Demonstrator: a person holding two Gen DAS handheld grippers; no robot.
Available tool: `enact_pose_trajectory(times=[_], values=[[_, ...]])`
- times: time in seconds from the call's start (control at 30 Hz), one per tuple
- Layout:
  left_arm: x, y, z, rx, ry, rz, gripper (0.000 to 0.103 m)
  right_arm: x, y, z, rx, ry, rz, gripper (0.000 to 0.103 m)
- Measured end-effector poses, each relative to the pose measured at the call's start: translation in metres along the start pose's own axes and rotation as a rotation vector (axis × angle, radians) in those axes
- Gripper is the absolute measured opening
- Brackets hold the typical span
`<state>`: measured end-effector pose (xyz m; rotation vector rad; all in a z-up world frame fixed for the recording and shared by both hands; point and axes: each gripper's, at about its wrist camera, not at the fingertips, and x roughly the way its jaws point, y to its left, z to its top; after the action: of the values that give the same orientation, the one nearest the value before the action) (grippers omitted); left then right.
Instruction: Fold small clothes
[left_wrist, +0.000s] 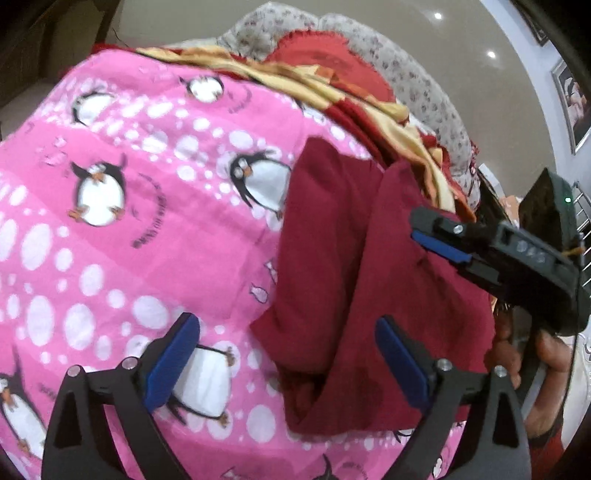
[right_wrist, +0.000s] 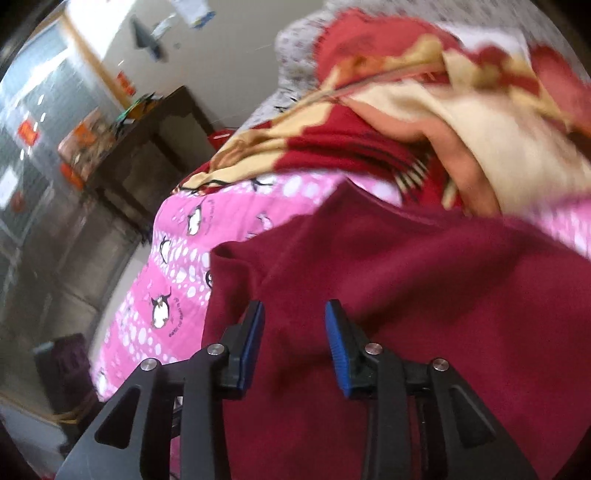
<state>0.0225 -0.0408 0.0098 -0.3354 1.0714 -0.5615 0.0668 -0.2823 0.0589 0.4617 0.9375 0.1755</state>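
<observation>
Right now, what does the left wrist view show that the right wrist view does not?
Only the left wrist view shows the open left gripper, the right gripper from outside above the maroon garment, and framed pictures on the wall. Only the right wrist view shows a dark table and the right gripper's parted jaws, nothing pinched between them. Both show the garment, the pink penguin sheet and a red-and-cream blanket.

Maroon garment (left_wrist: 354, 258) on penguin blanket (left_wrist: 129, 221)
</observation>
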Motion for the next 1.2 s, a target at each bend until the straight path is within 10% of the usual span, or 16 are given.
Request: enact_pose_trajectory(times=[0.2,0.3,0.37,0.53,0.8,1.2], values=[[0.017,-0.021,-0.002,0.017,-0.023,-0.085,0.097,-0.007,0.0,0.004,0.04,-0.001,0.038,0.056],[0.015,-0.026,-0.001,0.02,-0.021,-0.079,0.039,-0.014,0.0,0.008,0.057,-0.008,0.049,0.063],[-0.001,-0.038,-0.004,0.069,-0.099,-0.08,0.035,-0.019,-0.003,0.011,0.08,-0.013,0.055,0.07],[-0.021,-0.095,-0.03,0.39,-0.197,0.007,0.034,-0.016,-0.015,0.02,0.174,0.028,0.106,0.073],[-0.013,-0.113,-0.036,0.446,-0.185,0.025,0.035,-0.018,-0.022,0.021,0.343,-0.014,0.27,0.083],[0.0,-0.141,-0.053,0.571,-0.206,0.075,0.035,0.009,0.049,0.038,-0.038,0.136,0.031,0.089]])
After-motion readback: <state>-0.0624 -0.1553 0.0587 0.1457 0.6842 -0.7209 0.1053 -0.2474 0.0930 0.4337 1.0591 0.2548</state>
